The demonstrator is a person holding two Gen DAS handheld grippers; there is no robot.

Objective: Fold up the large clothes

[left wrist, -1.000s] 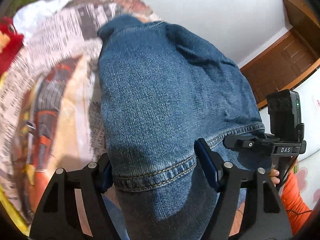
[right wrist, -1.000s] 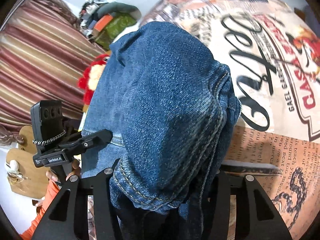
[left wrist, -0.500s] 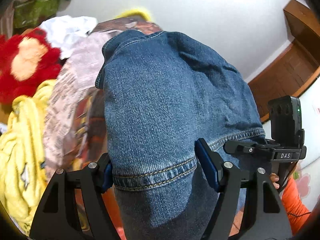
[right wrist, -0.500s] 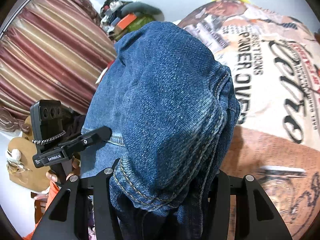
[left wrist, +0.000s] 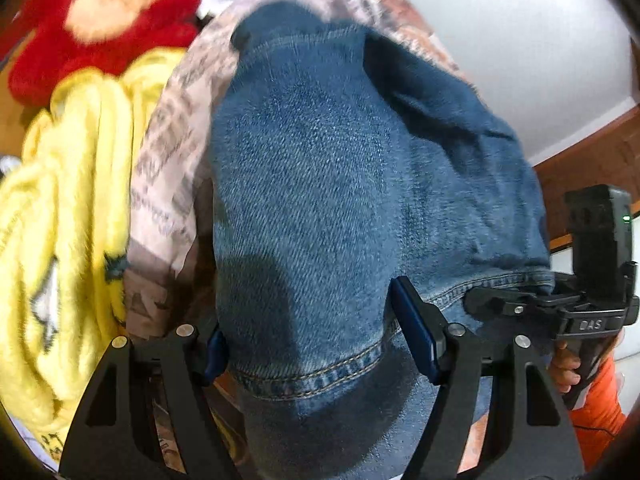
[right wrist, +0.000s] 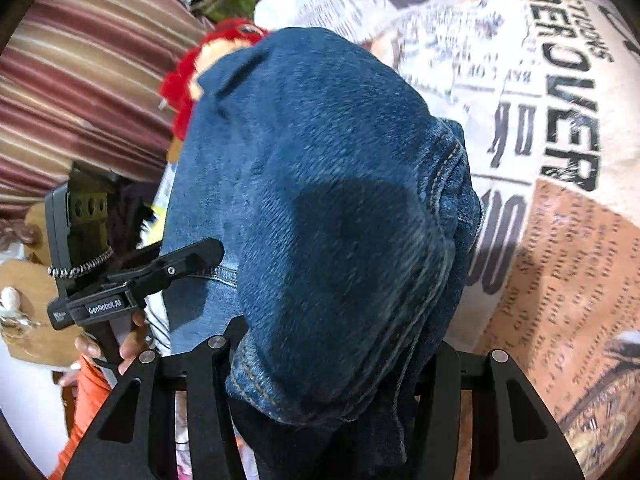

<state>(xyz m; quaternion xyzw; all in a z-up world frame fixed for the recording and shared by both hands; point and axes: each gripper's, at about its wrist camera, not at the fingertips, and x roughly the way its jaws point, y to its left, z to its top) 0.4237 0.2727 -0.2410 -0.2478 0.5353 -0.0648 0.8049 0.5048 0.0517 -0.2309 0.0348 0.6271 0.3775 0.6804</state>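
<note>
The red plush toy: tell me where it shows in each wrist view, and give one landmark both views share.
Left wrist: the red plush toy fills the top left corner, above the yellow fabric.
Right wrist: only a small part of the red plush toy shows, upper middle left, peeking from behind the jeans.
Shared landmark: the jeans, central in both views, over the newspaper-print sheet.

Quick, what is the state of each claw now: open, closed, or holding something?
Left claw: closed on the hemmed edge of the denim garment.
Right claw: closed on a bunched fold of the same denim garment.
</note>
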